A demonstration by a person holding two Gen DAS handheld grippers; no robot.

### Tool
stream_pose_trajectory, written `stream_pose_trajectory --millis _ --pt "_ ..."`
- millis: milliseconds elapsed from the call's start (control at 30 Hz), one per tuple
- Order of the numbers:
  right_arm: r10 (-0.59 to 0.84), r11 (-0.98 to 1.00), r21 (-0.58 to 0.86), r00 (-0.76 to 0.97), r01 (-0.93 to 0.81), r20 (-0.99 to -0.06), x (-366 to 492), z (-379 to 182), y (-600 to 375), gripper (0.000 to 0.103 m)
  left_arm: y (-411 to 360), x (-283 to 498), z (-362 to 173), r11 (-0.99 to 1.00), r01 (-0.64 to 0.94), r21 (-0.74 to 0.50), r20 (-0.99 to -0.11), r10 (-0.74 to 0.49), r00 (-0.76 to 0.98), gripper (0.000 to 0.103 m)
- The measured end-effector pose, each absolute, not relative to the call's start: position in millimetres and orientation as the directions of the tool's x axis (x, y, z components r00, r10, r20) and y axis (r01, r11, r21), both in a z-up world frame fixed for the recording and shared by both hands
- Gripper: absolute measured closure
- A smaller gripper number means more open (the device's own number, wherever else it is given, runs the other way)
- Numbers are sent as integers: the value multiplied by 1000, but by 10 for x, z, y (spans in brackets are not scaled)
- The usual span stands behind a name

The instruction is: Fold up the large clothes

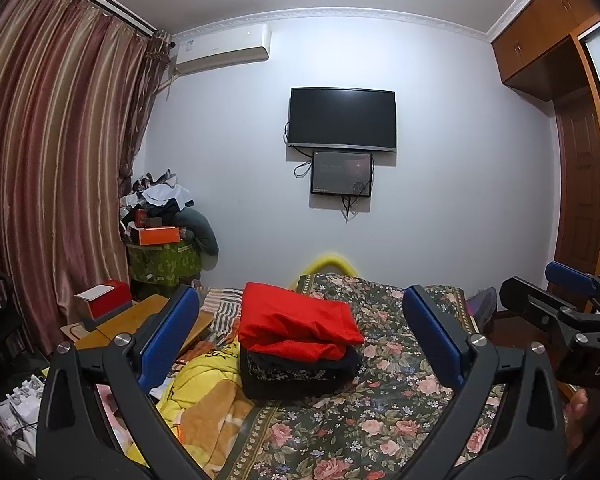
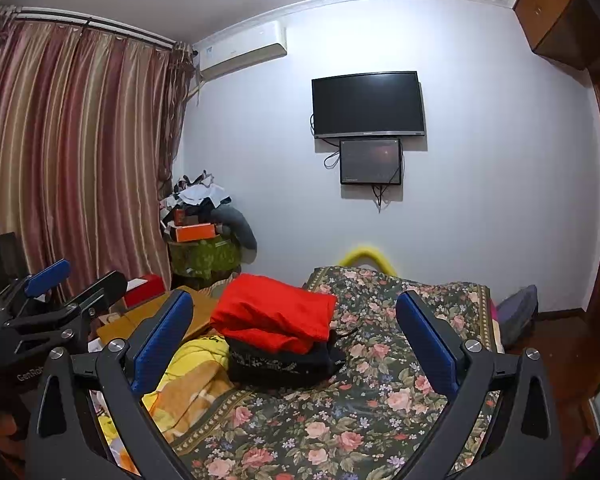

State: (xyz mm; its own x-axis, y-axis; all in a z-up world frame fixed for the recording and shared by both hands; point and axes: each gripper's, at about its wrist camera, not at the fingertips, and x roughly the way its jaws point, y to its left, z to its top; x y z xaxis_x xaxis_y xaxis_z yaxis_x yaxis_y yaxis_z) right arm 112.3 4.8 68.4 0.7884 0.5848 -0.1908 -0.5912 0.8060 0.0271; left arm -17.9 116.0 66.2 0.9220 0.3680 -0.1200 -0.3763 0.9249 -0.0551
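Both tongs hanging spread wide over the bed, gripping nothing.

The left gripper (image 1: 300, 332) is hovering with its blue pads apart; at its 12 o'clock a folded red garment (image 1: 296, 320) is sitting on a folded dark garment (image 1: 300, 372), stacked on the floral bedspread (image 1: 380, 420). The right gripper (image 2: 294, 336), equally spread, is facing the same stack, at its 11 o'clock.

White letters "DAS" stand on the right claw (image 1: 572, 296); "GenRob" on the left claw (image 2: 66, 280).
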Motion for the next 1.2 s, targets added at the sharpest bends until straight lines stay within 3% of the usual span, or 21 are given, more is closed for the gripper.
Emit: stream_pose_trajectory --millis 1200 --pt "572 817 56 794 -574 -208 1227 668 -56 2 1144 -94 636 940 -338 -58 -134 328 935 1"
